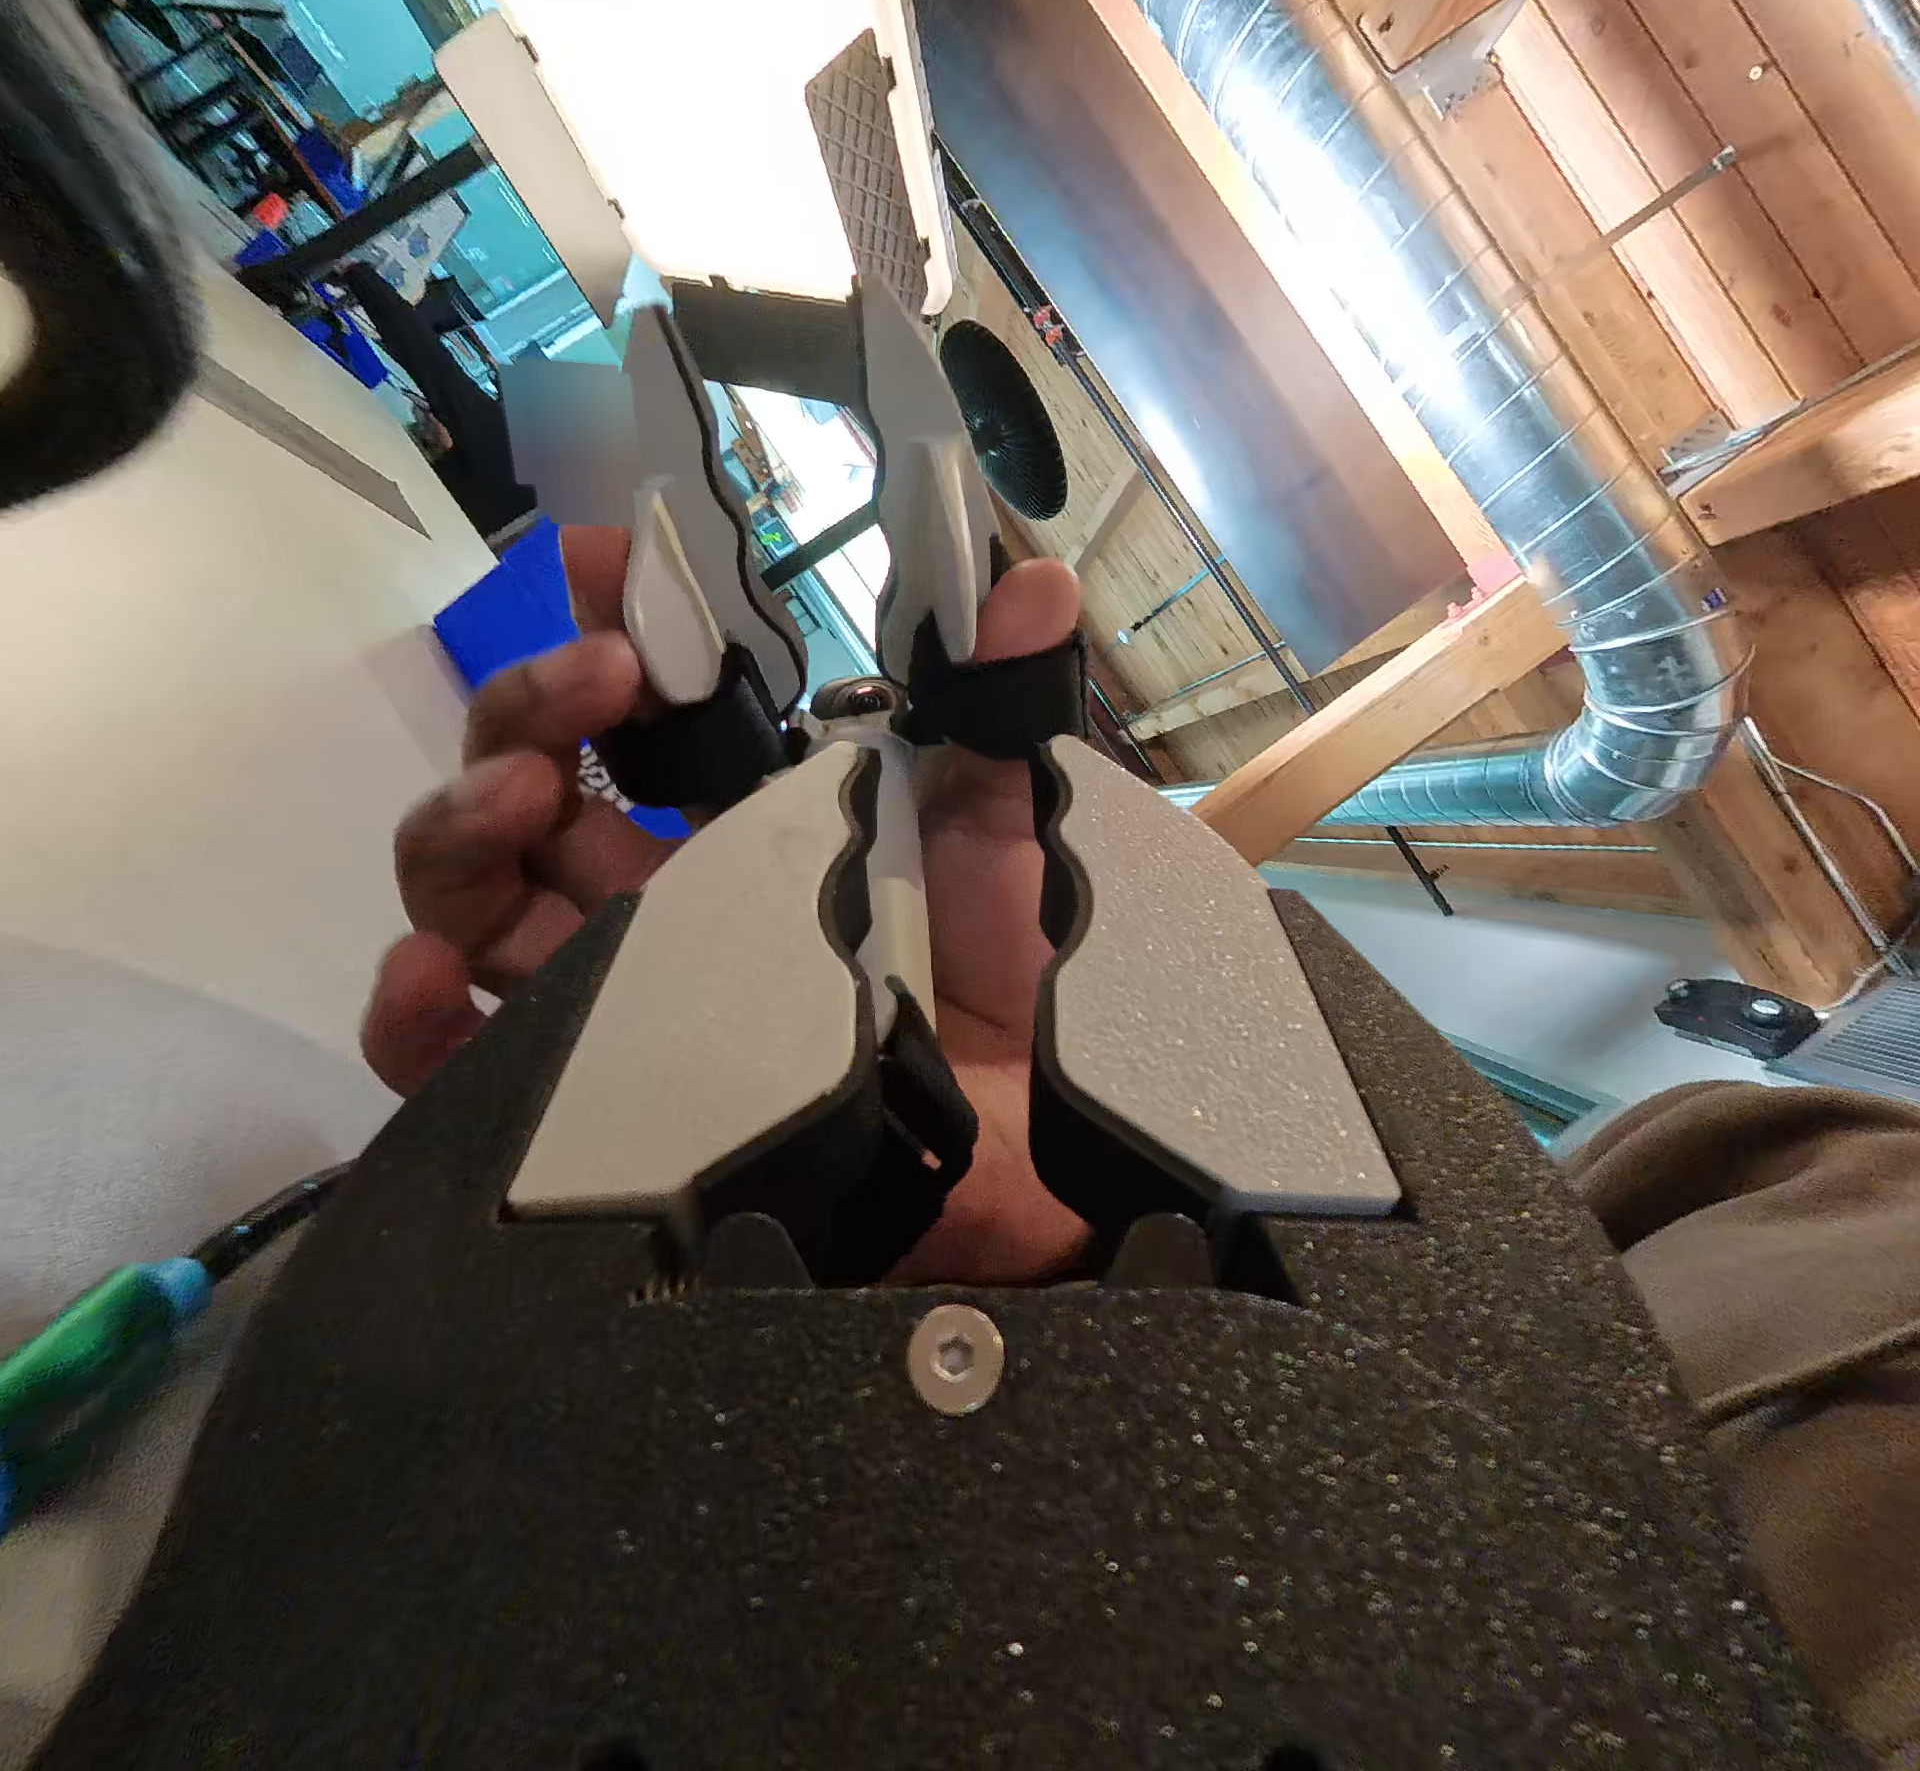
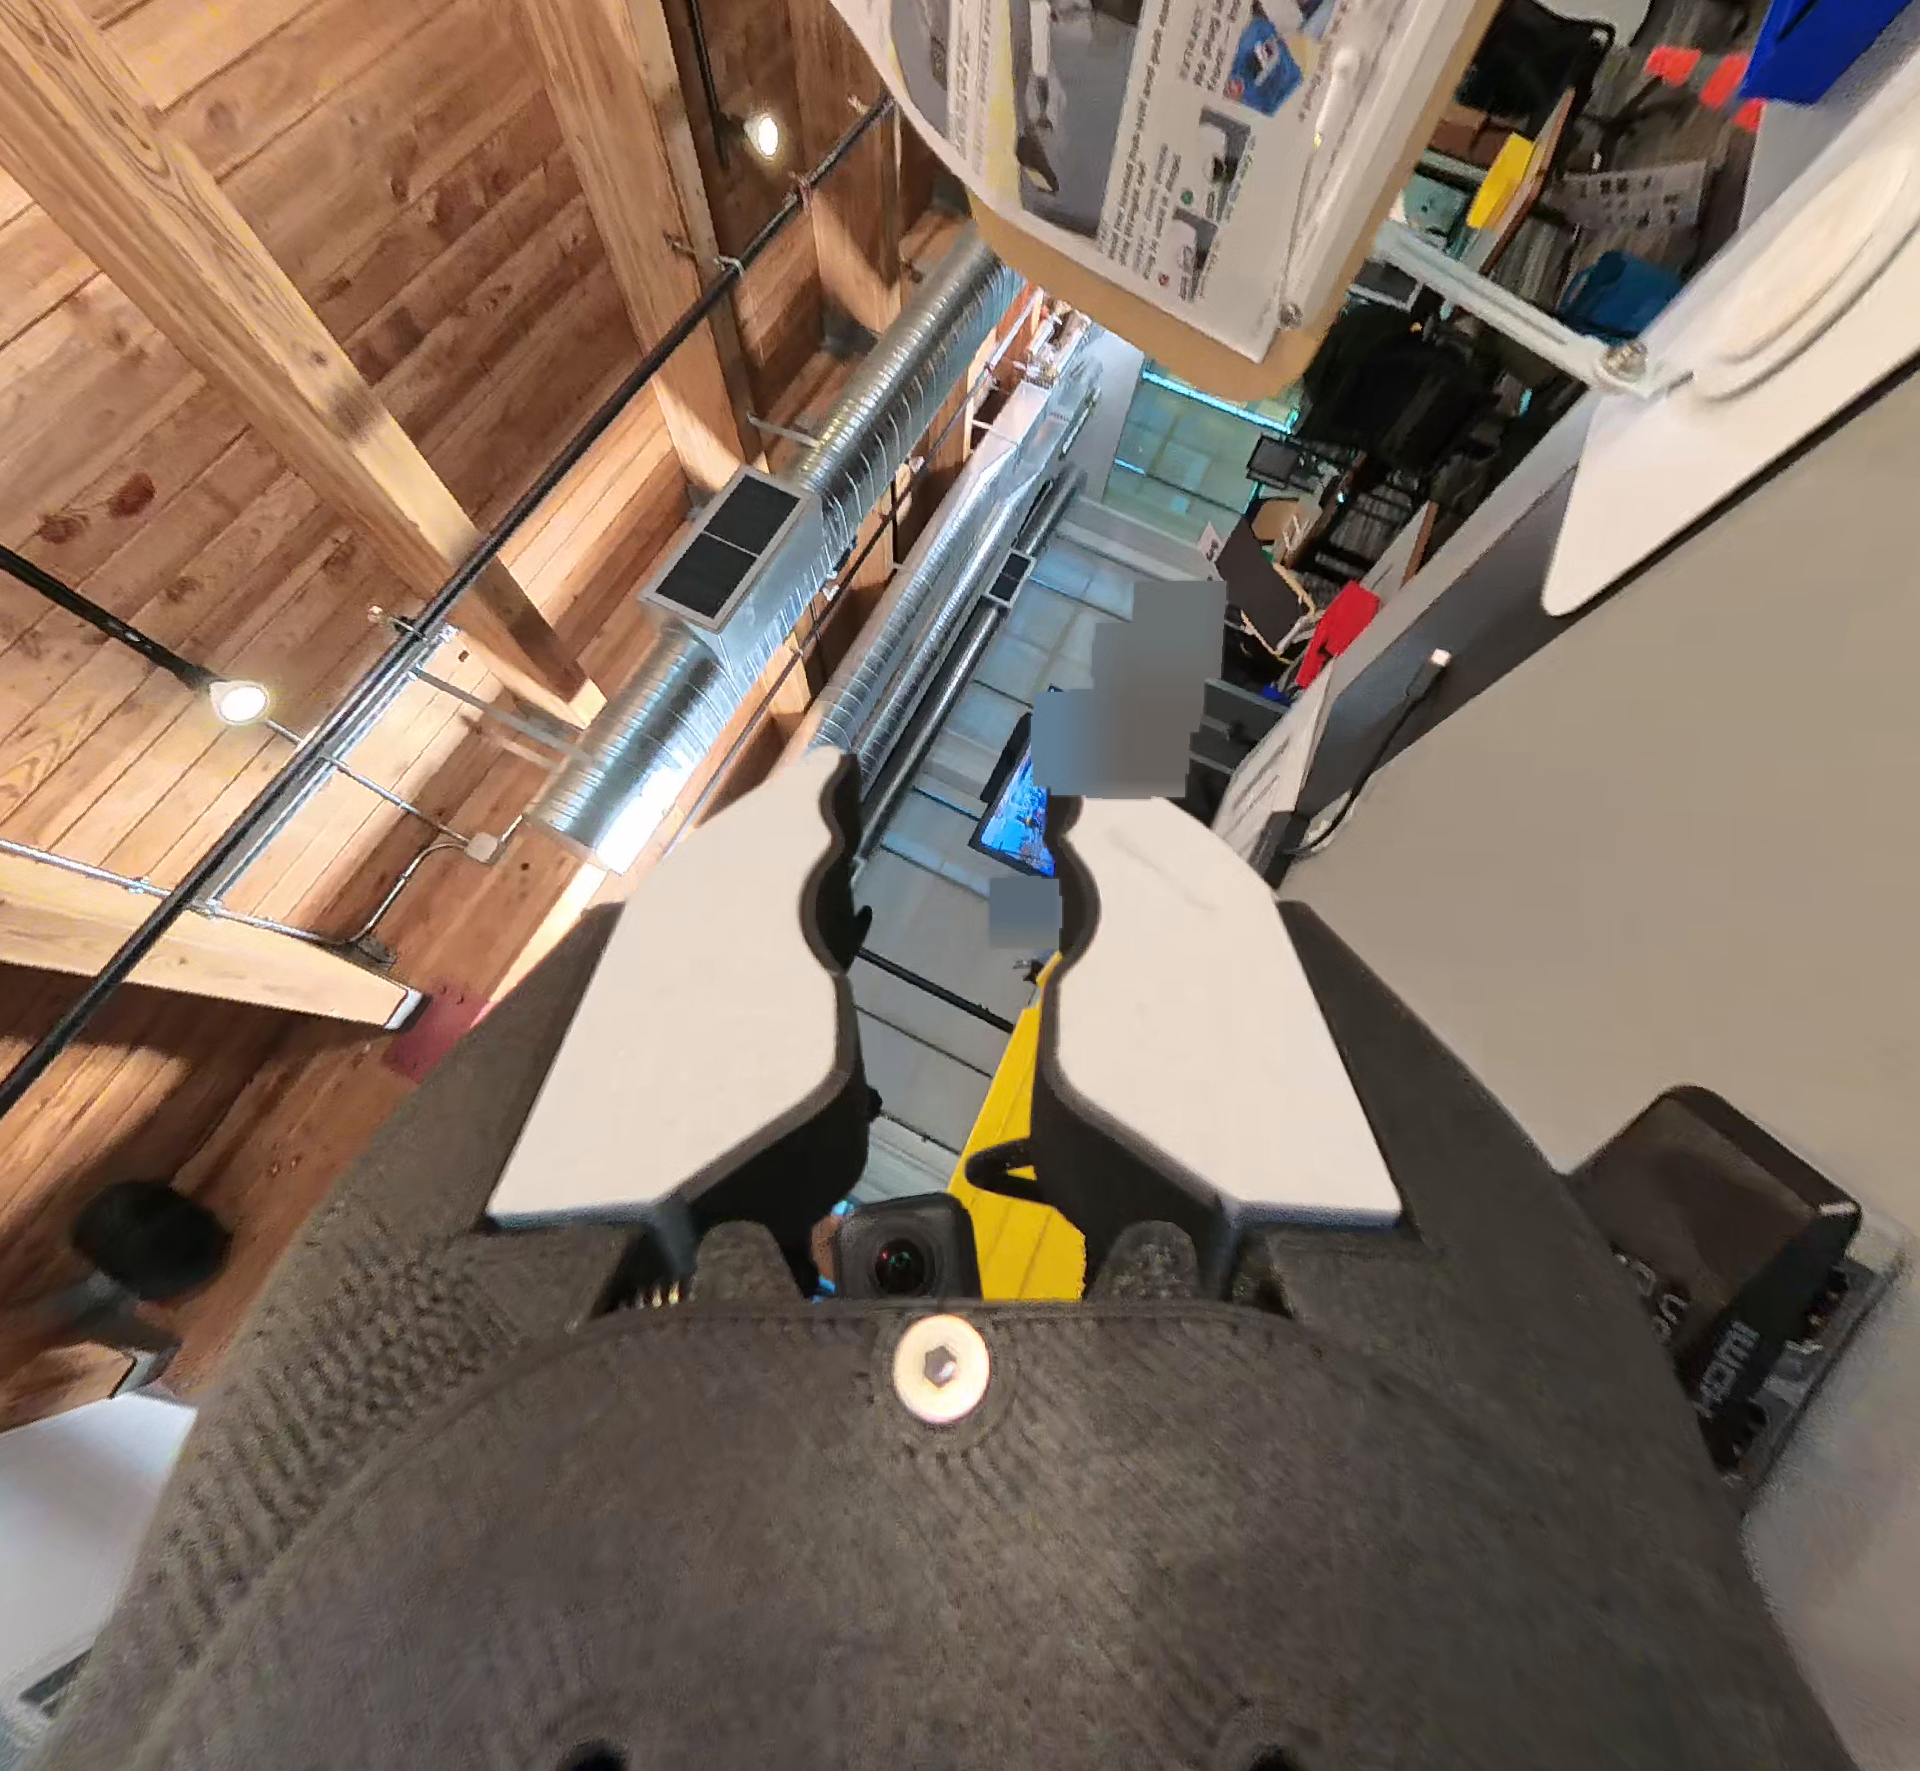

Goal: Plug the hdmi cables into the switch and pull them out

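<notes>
My left gripper (image 1: 951, 765) points up at the ceiling, its grey pads (image 1: 727, 994) apart with nothing pressed between them. Through the gap I see a person's hand (image 1: 987, 942) with black finger straps (image 1: 997, 693), which holds my right gripper (image 1: 769, 308) just beyond. That gripper's fingers stand apart under a bright light panel (image 1: 707, 111). In the right wrist view my right gripper (image 2: 956, 796) is open and bare, and only ceiling and ducts show between its pads (image 2: 717, 994). A black camera lens (image 2: 899, 1259) and a yellow part (image 2: 1023, 1150) show low between its fingers.
Wooden beams (image 1: 1351, 734) and silver ducts (image 1: 1351, 267) run overhead, with a round black fan (image 1: 1003, 433). A board with printed sheets (image 2: 1143, 59) hangs above. A white wall or panel (image 2: 1662, 890) and a black device (image 2: 1714, 1285) are to the right. A green and blue handle (image 1: 94, 1337) is at the lower left. My hands' fingertips stand some 9 cm from each other.
</notes>
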The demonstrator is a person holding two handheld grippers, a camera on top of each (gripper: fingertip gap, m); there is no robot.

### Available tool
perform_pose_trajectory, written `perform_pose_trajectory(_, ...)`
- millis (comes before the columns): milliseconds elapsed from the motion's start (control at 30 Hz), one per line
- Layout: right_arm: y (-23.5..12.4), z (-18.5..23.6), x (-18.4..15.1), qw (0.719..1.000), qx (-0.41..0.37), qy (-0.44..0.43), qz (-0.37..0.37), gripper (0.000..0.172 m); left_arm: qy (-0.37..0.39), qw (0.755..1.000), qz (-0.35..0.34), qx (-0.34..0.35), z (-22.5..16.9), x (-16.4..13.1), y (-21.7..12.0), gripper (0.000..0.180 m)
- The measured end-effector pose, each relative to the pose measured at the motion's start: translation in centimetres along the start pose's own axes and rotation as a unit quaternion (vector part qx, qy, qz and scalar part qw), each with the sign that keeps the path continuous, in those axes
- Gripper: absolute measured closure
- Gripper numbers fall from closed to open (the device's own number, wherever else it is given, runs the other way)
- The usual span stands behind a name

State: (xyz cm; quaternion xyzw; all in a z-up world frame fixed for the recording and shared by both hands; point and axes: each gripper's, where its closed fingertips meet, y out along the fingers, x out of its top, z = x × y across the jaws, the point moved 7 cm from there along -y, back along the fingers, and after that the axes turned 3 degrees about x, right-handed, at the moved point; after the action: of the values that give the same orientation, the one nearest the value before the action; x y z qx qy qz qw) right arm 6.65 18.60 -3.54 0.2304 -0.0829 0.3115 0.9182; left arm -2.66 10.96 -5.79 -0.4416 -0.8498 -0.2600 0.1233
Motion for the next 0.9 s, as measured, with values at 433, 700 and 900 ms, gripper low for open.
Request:
perform_pose_trajectory(433,0.3,3.2,-1.1,0.989,0.028,-0.143,0.04,0.153,0.036,0.998,-0.047,-0.006,-1.4,-0.5,-0.5,0.135)
perform_pose_trajectory(700,-0.5,-3.8,-0.1,0.896,-0.158,-0.292,0.295,0.118,0.082,0.968,-0.003,0.236,3.2,2.6,-4.3,0.15)
perform_pose_trajectory(900,-1.5,-8.2,-0.5,0.74,-0.199,-0.389,0.511,0.102,0.051,0.924,0.1,0.365,7.0,3.6,-6.4,0.137)
